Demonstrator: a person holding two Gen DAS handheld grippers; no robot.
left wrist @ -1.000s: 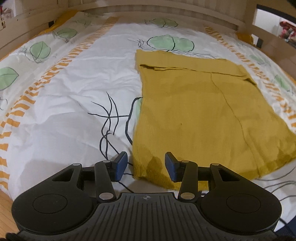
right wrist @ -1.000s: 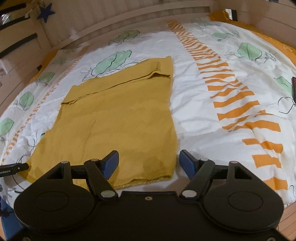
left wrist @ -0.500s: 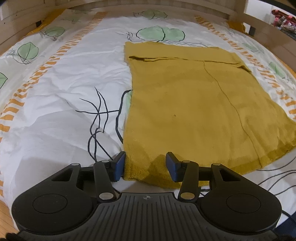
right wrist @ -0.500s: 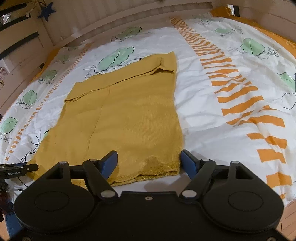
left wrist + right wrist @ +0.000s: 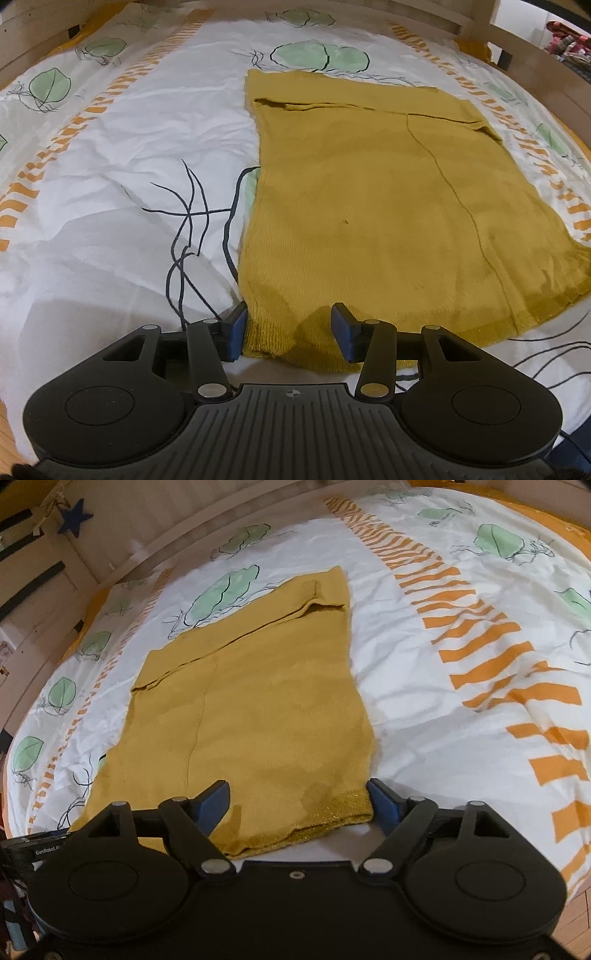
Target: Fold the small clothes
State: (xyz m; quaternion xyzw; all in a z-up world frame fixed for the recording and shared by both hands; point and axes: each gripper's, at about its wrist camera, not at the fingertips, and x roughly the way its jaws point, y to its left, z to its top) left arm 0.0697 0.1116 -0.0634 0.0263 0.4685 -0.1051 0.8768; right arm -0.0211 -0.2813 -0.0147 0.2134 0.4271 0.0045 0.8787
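Observation:
A mustard-yellow knit garment [image 5: 388, 206] [image 5: 258, 701] lies flat on the bed, a folded band across its far end. My left gripper [image 5: 288, 330] hangs over the near left corner of its hem, open, the corner lying between the blue pads without being pressed. In the right wrist view my right gripper [image 5: 299, 805] straddles the near right corner of the hem; its jaws are opening and stand wide, the pads clear of the cloth. The left gripper's body [image 5: 33, 845] pokes in at the lower left edge of that view.
The bed is covered by a white duvet [image 5: 110, 177] [image 5: 461, 720] printed with green leaves, black lines and orange stripes. A wooden bed frame [image 5: 535, 66] runs around the far side. A blue star [image 5: 75, 517] hangs on the wall at upper left.
Both grippers have come in lower over the near hem, so the garment's corners now lie between their pads. The right gripper's jaws have spread wider.

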